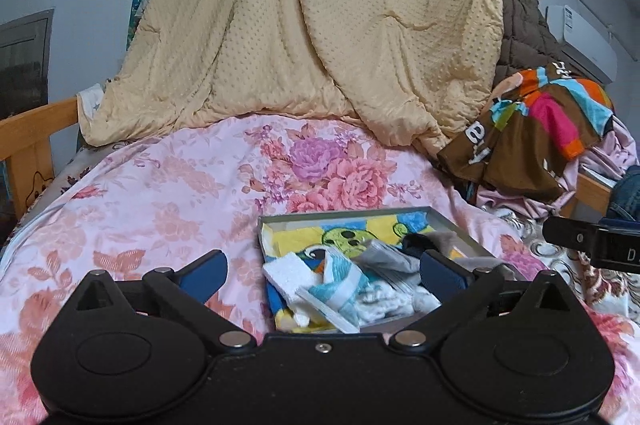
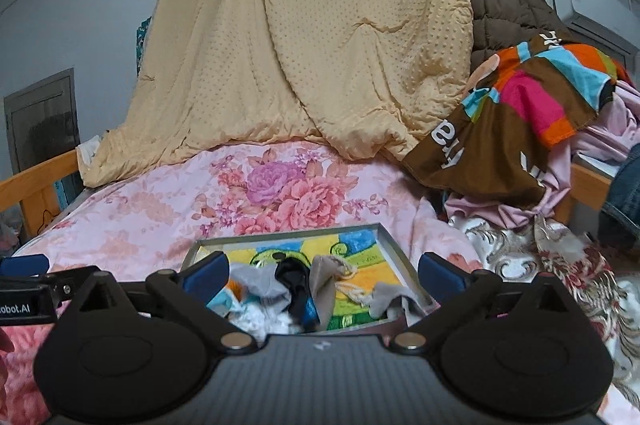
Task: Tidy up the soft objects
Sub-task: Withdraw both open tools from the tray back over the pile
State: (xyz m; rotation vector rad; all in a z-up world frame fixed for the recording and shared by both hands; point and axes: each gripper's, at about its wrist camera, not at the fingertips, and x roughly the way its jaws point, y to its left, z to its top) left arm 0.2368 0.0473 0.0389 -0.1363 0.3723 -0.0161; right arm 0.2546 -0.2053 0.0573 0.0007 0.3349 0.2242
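A lived-in bedroom: a wooden-framed bed (image 1: 28, 137) wore a floral sheet (image 1: 160, 193), a beige quilt (image 1: 320, 25) hung against the wall, and clothes (image 2: 520, 113) lay heaped beneath an air conditioner (image 2: 588, 5).

Dim, flat indoor light, soft shadows, mild overall softness, strong fisheye edge bending.

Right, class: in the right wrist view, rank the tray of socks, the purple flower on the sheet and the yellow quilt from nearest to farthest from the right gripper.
1. Tray of socks, just beyond the open right gripper.
2. Purple flower, mid-bed, slightly left.
3. Yellow quilt, draped at the back.
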